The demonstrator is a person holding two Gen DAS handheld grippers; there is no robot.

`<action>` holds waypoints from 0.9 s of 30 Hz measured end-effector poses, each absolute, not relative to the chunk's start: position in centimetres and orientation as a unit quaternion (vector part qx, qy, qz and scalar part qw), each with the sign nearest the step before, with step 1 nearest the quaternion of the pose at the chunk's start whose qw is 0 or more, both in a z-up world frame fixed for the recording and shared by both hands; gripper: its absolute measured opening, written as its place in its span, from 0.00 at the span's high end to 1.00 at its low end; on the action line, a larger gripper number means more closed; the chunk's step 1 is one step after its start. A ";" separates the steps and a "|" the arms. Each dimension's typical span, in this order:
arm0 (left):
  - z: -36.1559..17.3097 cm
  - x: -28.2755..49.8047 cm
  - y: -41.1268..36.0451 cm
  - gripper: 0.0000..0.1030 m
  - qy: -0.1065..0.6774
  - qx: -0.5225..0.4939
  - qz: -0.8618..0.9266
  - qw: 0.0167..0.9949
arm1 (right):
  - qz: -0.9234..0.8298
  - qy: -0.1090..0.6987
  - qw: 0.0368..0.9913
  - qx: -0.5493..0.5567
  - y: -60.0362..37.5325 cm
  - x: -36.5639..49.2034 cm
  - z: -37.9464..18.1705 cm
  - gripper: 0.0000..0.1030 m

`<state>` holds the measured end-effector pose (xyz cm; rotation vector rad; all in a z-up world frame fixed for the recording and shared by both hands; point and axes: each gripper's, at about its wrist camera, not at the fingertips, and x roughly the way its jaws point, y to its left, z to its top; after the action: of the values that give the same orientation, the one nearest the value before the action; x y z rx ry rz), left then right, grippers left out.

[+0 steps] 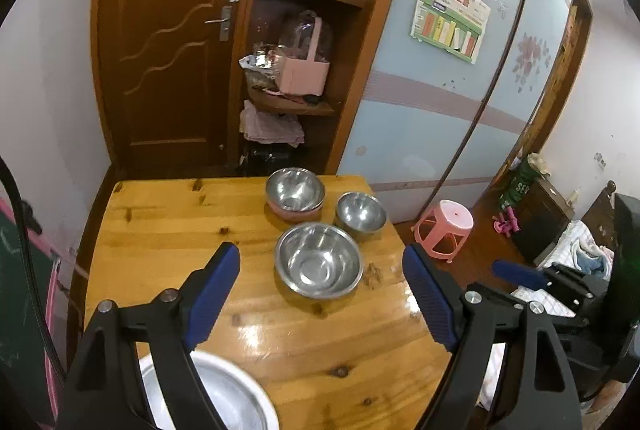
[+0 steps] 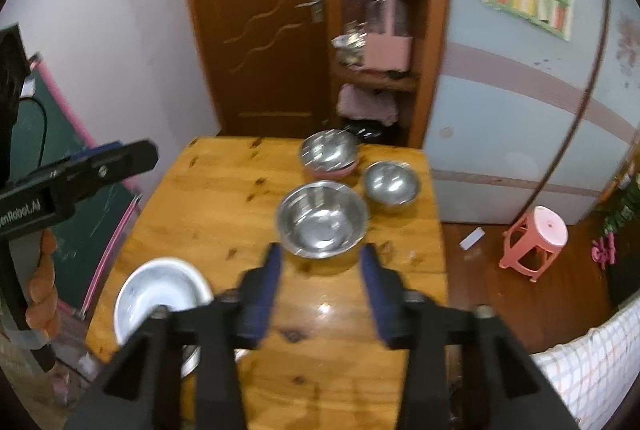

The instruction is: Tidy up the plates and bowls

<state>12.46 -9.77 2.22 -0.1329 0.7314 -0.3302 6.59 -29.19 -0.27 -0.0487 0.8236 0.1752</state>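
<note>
1. In the left wrist view we see the left tool (image 1: 320,286) with its blue pads spread wide and nothing between them; the large steel bowl (image 1: 319,260) sits on the wooden tabletop (image 1: 168,230) in the frame centre, in line with the gap but beyond the pad tips.
2. Above it in the frame we note the small steel bowl (image 1: 361,212) to the upper right and, at upper centre, a steel bowl nested in a pink bowl (image 1: 296,215); the nested steel bowl (image 1: 295,189) sits inside the pink rim.
3. At the lower left of that frame, a white basin (image 1: 224,390) lies partly hidden behind the left tool's near arm.
4. In the right wrist view we see the right tool (image 2: 322,262) partly open, its pads gripping nothing; the frame is motion-blurred. The large steel bowl (image 2: 322,217) lies just above the pad tips in the frame.
5. We locate the white basin (image 2: 160,290) at lower left of the right wrist view, near the tabletop's left edge.
6. At the left edge of the right wrist view, the left tool (image 2: 120,154) appears, with fingers of a hand (image 2: 42,294) on its handle below.
</note>
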 end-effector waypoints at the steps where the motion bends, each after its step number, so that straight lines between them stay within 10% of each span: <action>1: 2.2 13.3 -10.3 0.20 0.356 -0.063 -0.160 0.919 | 0.079 0.396 0.914 -0.022 -29.7 7.0 -0.1 0.53; 27: -18.8 32.3 -12.0 0.21 0.568 -0.066 -0.115 0.812 | 0.062 0.559 0.823 0.080 -32.8 24.4 -14.7 0.53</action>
<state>32.30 -12.03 -18.75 -0.1399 1.2129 -0.2450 24.36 -32.85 -14.69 0.1703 1.1886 0.1320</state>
